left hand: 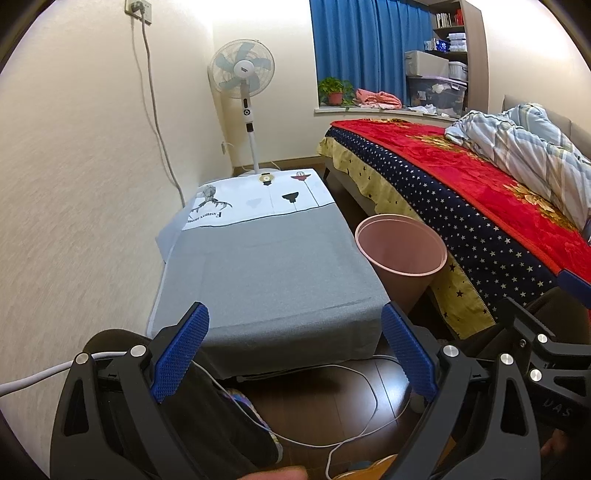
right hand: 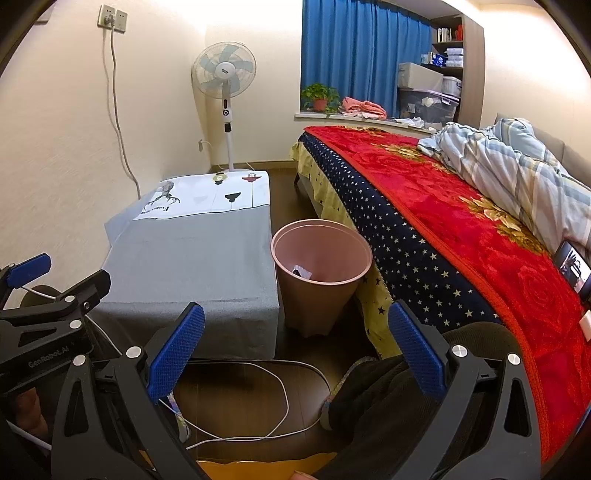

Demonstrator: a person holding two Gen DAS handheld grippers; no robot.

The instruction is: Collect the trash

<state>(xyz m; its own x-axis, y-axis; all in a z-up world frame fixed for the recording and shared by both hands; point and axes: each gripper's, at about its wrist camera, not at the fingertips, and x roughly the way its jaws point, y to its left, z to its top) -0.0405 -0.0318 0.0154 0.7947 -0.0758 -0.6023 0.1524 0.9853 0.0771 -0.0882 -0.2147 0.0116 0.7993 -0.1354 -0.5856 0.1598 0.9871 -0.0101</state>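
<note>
Left wrist view looks down a bedroom: a low table [left hand: 266,266] draped in grey cloth stands along the left wall, its far end covered by a white printed sheet [left hand: 255,201] whose upside-down lettering is too small to read. Far beyond it stands a white pedestal fan [left hand: 242,70], and a cord hangs from a wall socket [left hand: 138,9] at upper left. A blue curtain [left hand: 369,48] covers the far window, with a potted plant [left hand: 335,90] and pink cloth [left hand: 376,98] on the sill. On the right, a bed [left hand: 461,192] carries a red floral blanket with a starred navy border and a crumpled striped quilt [left hand: 517,140]. A pink trash bin [left hand: 400,251] stands on the dark wood floor between table and bed, just beside both. White cables [left hand: 354,424] loop on the near floor. The left gripper [left hand: 293,354] has its blue-padded fingers spread wide with nothing between them. The right gripper [right hand: 295,354] is likewise wide apart and holds nothing. The right wrist view alone shows a small scrap [right hand: 301,272] at the bottom of the bin, a phone [right hand: 572,267] with a lit screen on the blanket at far right, and "GenRobot.AI" printed on the other gripper's body at left.
</note>
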